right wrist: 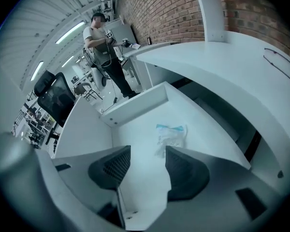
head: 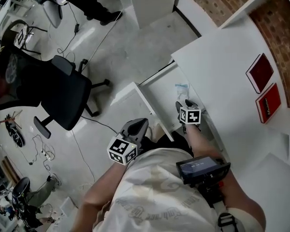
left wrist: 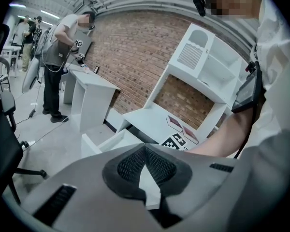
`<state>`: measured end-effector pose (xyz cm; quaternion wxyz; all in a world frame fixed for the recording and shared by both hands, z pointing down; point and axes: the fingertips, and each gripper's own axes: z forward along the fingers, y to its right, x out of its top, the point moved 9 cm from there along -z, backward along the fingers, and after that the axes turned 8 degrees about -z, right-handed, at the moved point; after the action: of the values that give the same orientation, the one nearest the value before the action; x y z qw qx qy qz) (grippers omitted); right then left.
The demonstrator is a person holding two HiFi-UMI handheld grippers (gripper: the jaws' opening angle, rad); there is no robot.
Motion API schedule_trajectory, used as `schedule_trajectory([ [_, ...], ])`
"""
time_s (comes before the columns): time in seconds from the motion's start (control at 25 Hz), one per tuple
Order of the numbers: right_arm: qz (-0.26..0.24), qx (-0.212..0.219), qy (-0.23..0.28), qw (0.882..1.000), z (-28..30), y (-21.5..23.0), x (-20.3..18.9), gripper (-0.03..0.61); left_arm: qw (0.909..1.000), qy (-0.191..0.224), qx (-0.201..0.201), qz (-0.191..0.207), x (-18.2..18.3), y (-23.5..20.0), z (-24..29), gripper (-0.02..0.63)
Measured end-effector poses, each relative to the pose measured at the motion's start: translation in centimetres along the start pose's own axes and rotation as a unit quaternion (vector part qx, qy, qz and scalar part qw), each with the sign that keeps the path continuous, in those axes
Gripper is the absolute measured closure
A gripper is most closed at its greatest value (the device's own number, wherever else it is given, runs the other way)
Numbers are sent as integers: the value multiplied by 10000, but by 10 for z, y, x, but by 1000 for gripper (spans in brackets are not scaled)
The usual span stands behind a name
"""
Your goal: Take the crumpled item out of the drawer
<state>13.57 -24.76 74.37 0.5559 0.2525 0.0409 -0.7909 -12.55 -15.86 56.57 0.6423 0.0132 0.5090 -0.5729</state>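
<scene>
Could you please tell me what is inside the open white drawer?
Only a crumpled clear plastic bag shows in the white drawer; the right hand-held gripper hides the near end.

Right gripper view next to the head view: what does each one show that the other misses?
Only the right gripper view shows the right gripper from behind its jaws, which stand apart with nothing between the pads, the packet lying just ahead. Only the head view shows the left gripper, two red books on the desk, and the wearer's shirt. Both show the open drawer with the crumpled packet in it.
</scene>
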Motion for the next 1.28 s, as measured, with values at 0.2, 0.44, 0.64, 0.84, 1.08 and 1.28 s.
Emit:
schedule_trajectory([
  [0.2, -23, -240, -43, 9997, 32, 5, 5, 323, 9996, 64, 175, -199, -6, -18, 1, 594],
  [0.44, 42, -250, -101, 9996, 57, 14, 7, 301, 9992, -6, 225, -333, -13, -22, 10, 594],
  [0.64, 102, -394, -124, 9991, 67, 16, 5, 294, 9991, -107, 191, -354, -18, -24, 8, 594],
  [0.84, 250, -546, -92, 9981, 79, 28, 5, 284, 9987, -114, 271, -427, -18, -31, 13, 594],
  [1.08, 239, -734, -209, 9968, 98, 40, 3, 282, 9977, -173, 368, -542, -22, -38, 13, 594],
  [1.28, 228, -739, -339, 9964, 108, 42, 2, 281, 9971, -241, 419, -592, -26, -38, 14, 594],
])
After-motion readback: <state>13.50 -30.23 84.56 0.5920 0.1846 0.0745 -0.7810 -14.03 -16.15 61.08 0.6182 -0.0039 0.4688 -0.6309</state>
